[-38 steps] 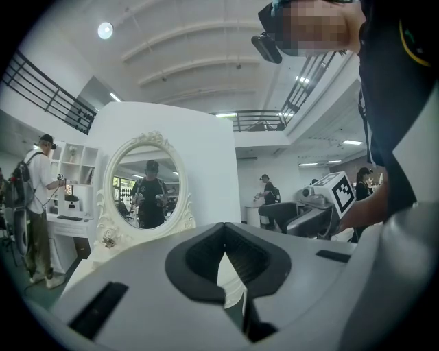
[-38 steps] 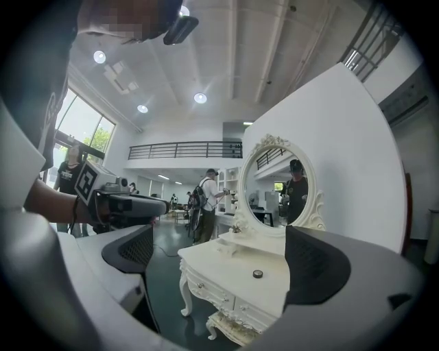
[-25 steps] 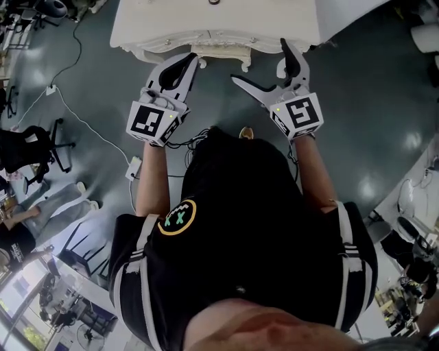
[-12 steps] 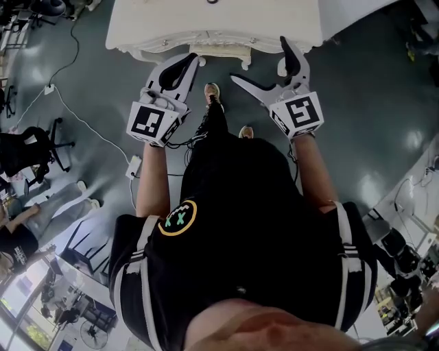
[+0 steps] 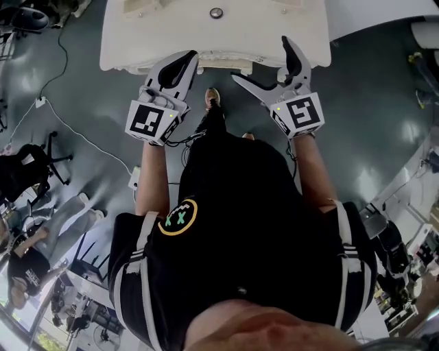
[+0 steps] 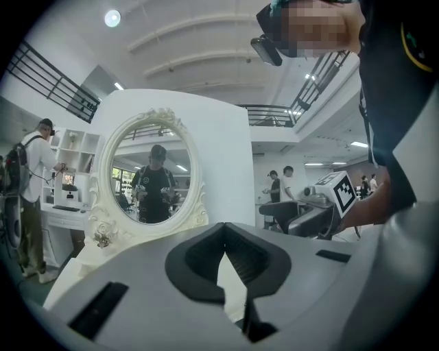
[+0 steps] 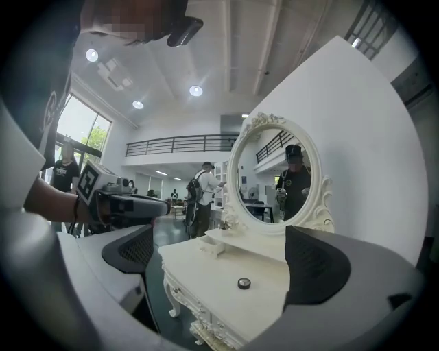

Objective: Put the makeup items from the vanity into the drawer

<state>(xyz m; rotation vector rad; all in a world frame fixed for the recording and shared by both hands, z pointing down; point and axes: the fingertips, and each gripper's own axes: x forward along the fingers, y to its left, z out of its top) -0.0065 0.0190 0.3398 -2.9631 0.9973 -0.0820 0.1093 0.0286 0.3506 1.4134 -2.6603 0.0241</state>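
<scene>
- Against half a second ago: counter sits lower in the head view, with more of its top showing.
- Round item now fully in sight there; before, cut off by the top edge.
- Both tongs in the same pose and spread as before, held side by side just short of the counter's near edge.
- Shoe forward on the floor between them, as half a second ago.
- Left tongs: closed, pad tips meeting, only a thin slit lower down. Nothing gripped, nothing touched. Same in the left gripper view, with the mirror well beyond.
- Right tongs: spread wide, empty, in the air above the counter's front edge. No contact seen.
- Right gripper view: pads of the right tongs far apart, counter framed between them.
- Round item: dark with a pale rim, lying flat on the bare counter top toward the middle, well apart from either tongs.
- Small white tray farther back on the counter, near the mirror's foot.
</scene>
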